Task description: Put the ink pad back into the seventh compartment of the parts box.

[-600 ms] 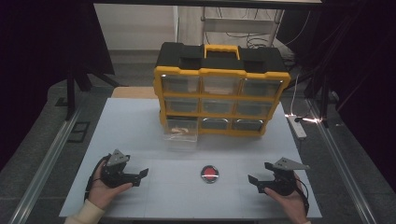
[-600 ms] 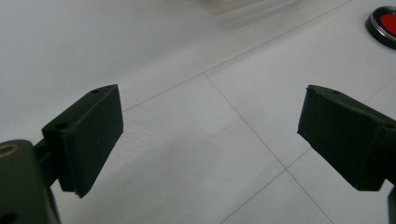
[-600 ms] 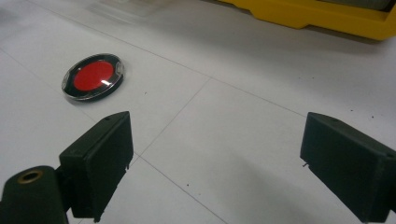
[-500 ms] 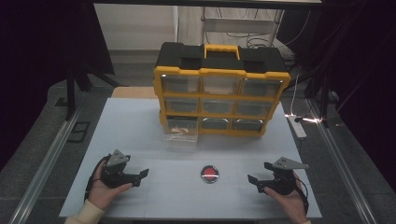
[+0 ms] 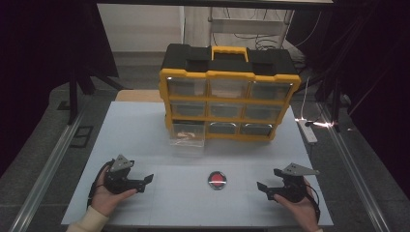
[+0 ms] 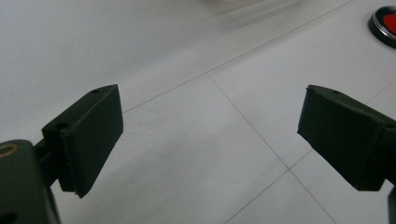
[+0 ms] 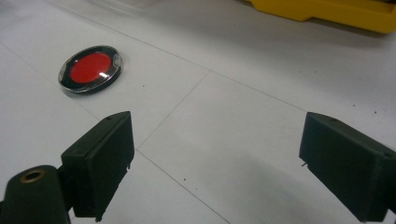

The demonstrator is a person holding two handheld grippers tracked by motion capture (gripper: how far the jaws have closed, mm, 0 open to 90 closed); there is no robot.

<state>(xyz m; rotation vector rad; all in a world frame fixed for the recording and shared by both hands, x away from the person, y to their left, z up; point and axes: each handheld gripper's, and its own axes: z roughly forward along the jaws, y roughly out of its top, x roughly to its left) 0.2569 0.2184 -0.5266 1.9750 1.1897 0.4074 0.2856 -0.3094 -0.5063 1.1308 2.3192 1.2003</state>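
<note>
Both grippers are resting low on the white table [image 5: 145, 130], jaws spread wide with nothing between them. The left gripper [image 5: 145, 180] and right gripper [image 5: 263, 187] are sitting either side of the round red badge [image 5: 217, 180], which is lying flat, apart from both, in front of the yellow drawer organizer [image 5: 227, 99].

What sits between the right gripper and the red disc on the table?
Nothing visible. Bare white table lies between the open right gripper and the red disc; the open left gripper rests on the disc's far side.
</note>
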